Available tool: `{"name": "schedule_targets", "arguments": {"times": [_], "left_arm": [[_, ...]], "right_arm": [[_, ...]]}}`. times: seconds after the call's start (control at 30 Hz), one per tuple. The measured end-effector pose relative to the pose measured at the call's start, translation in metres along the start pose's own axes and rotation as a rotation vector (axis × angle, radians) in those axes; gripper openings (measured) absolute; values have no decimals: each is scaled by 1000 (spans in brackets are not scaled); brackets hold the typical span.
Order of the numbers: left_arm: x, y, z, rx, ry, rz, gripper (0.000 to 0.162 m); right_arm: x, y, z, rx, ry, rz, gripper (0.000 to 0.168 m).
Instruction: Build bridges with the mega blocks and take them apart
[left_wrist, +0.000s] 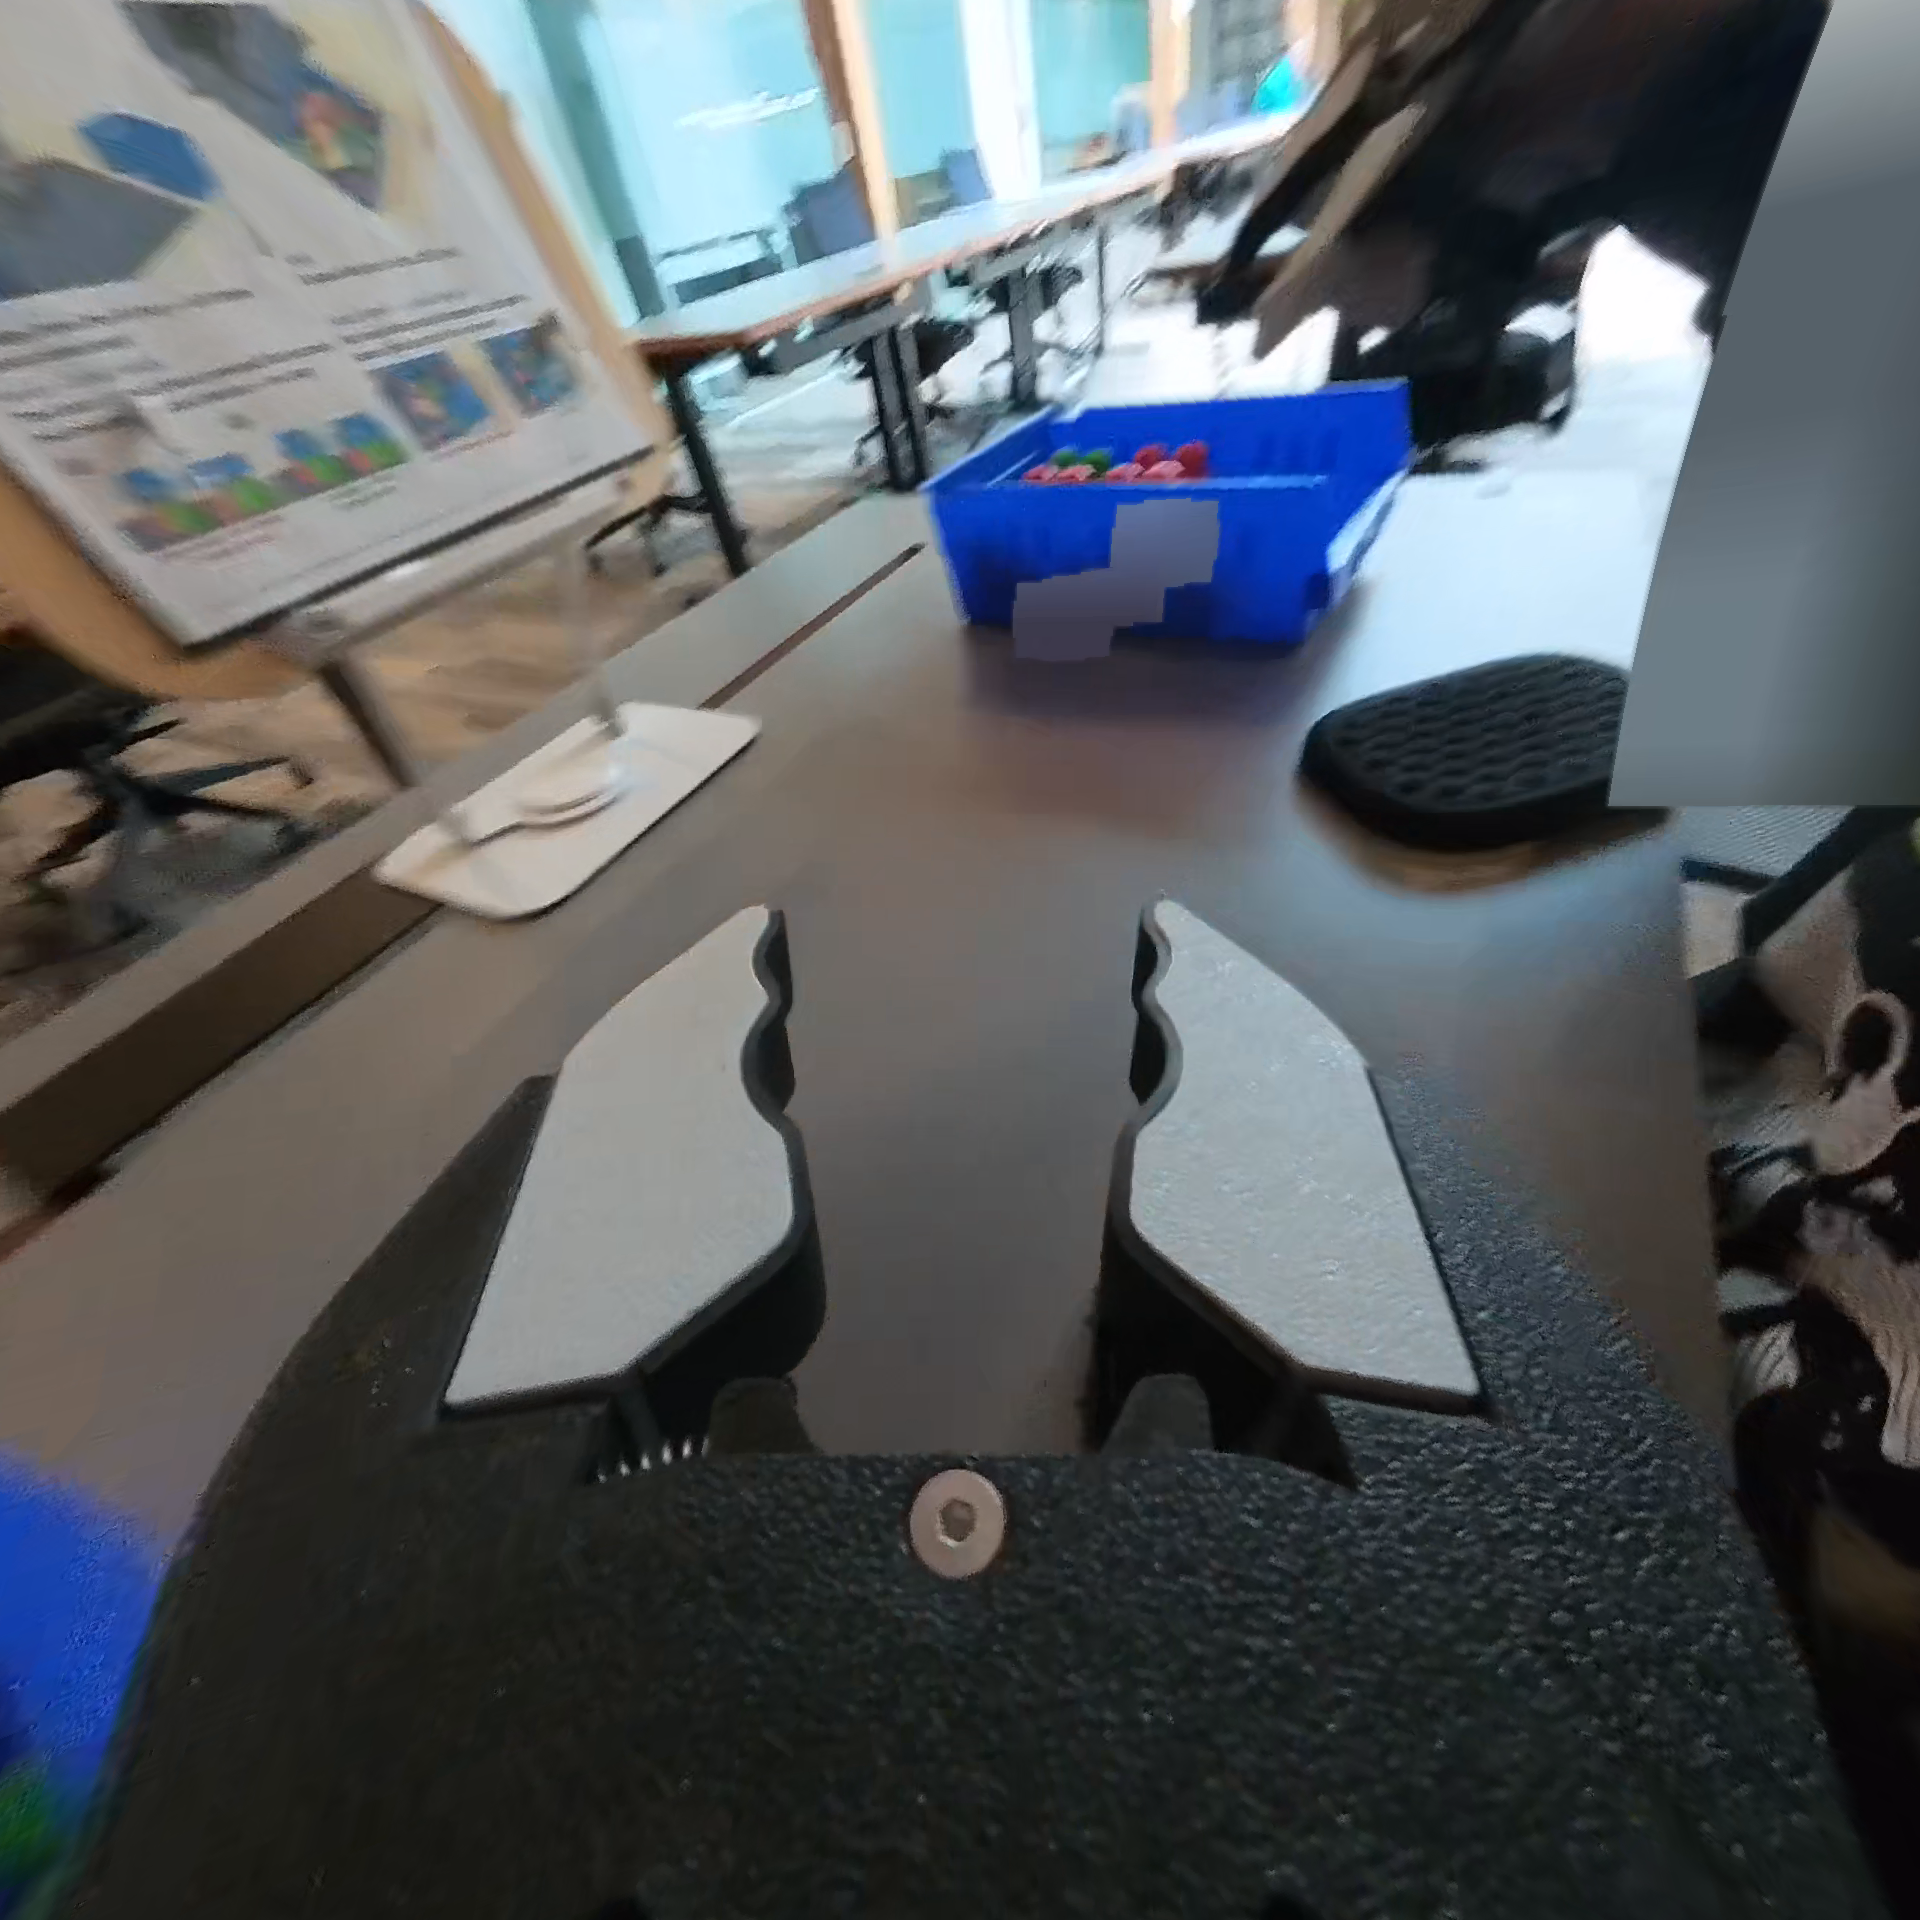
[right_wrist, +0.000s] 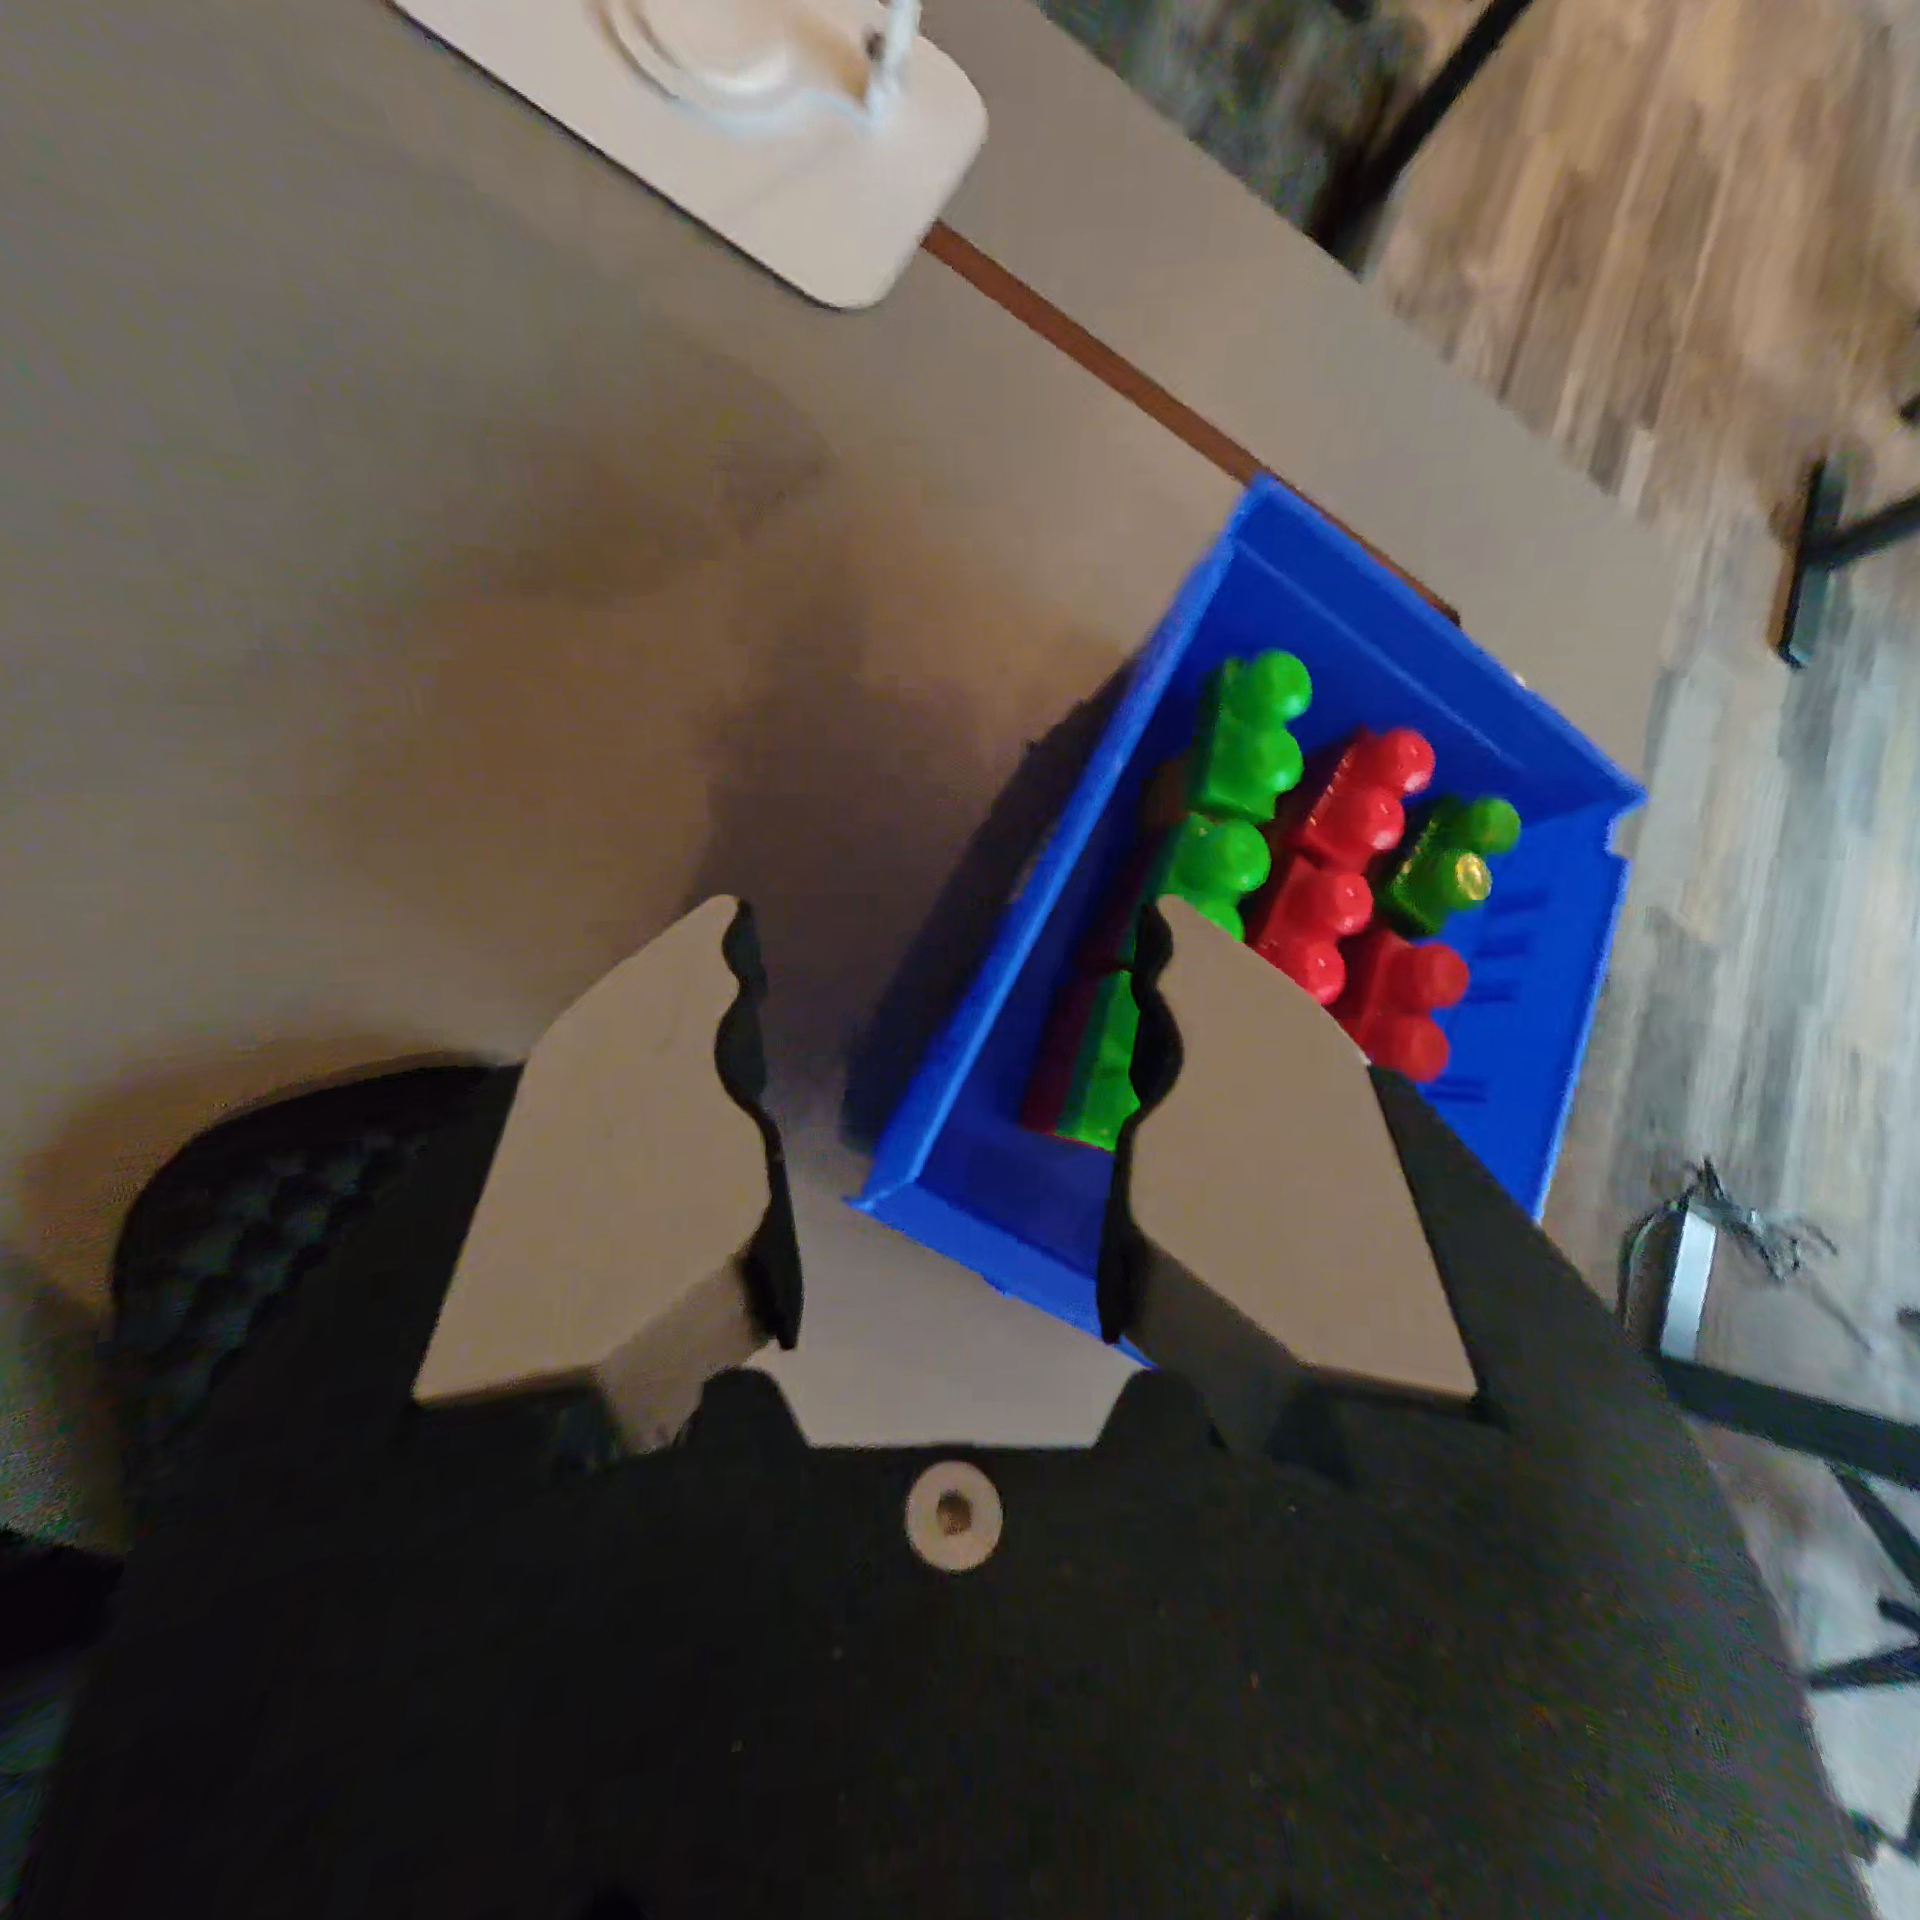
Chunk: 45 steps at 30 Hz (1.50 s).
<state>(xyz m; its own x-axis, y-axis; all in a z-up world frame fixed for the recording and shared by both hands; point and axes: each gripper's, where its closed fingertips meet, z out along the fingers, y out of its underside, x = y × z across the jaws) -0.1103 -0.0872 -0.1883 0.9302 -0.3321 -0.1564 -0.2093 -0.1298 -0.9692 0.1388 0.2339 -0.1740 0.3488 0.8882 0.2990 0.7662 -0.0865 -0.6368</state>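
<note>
Blocks (left_wrist: 1127, 464), red and green, lie in a blue bin (left_wrist: 1164, 540) far ahead on the desk (left_wrist: 935, 831); none is built into a bridge yet, so the task appears to be at its start.

Left wrist view: the left gripper (left_wrist: 961, 966) hangs low over bare desk, jaws wide apart and empty, pointing toward the bin, probably waiting for a block. A black meshed pad (left_wrist: 1465, 743) lies right of centre. A poster stand (left_wrist: 582, 810) rests on its white base at the left. The desk is dark and smooth. Beyond it are more tables, chairs and glass partitions; the picture is blurred.

Right wrist view: the right gripper (right_wrist: 945, 945) looks down from above, jaws wide apart and empty, at the bin's (right_wrist: 1351, 613) near corner. Green blocks (right_wrist: 1247, 748) and red blocks (right_wrist: 1351, 821) lie jumbled inside. This placement suits a reach into the bin. Wood-pattern floor (right_wrist: 1662, 312) shows past the desk (right_wrist: 416, 520) edge.
</note>
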Motion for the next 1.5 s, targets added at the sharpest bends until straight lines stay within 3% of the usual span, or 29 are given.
{"name": "schedule_targets", "arguments": {"times": [0.1, 0.2, 0.3, 0.47, 0.7, 0.97, 1.17, 1.23, 1.3, 1.4, 1.5], "left_arm": [[-46, 9, -56, -173, -143, 108, 59], [-108, 39, -117, -456, -280, 287, 54], [-149, 90, -156, -737, -223, 317, 57], [-190, 167, -182, -1070, -103, 210, 63], [-219, 214, -200, -1307, -45, 75, 64], [-220, 217, -196, -1365, -21, 48, 56], [-220, 228, -205, -1440, -30, 71, 62], [-216, 233, -204, -1459, -23, 89, 55], [-215, 235, -197, -1437, -38, 107, 38], [-220, 225, -195, -1385, -90, 153, 38], [-221, 198, -186, -1223, -169, 155, 38]], "right_arm": [[-23, -8, -8, 36, -26, -75, 69], [-42, -17, -14, 68, -42, -133, 70], [-55, -28, -19, 92, -51, -177, 70], [-66, -44, -27, 102, -24, -237, 71], [-85, -61, -39, 123, -16, -319, 71], [-101, -67, -45, 147, -21, -383, 72], [-105, -75, -49, 172, -23, -406, 72], [-108, -76, -49, 177, -31, -418, 71], [-111, -77, -49, 178, -38, -432, 71], [-118, -80, -45, 185, -63, -452, 71], [-133, -84, -41, 209, -133, -478, 69]]}}
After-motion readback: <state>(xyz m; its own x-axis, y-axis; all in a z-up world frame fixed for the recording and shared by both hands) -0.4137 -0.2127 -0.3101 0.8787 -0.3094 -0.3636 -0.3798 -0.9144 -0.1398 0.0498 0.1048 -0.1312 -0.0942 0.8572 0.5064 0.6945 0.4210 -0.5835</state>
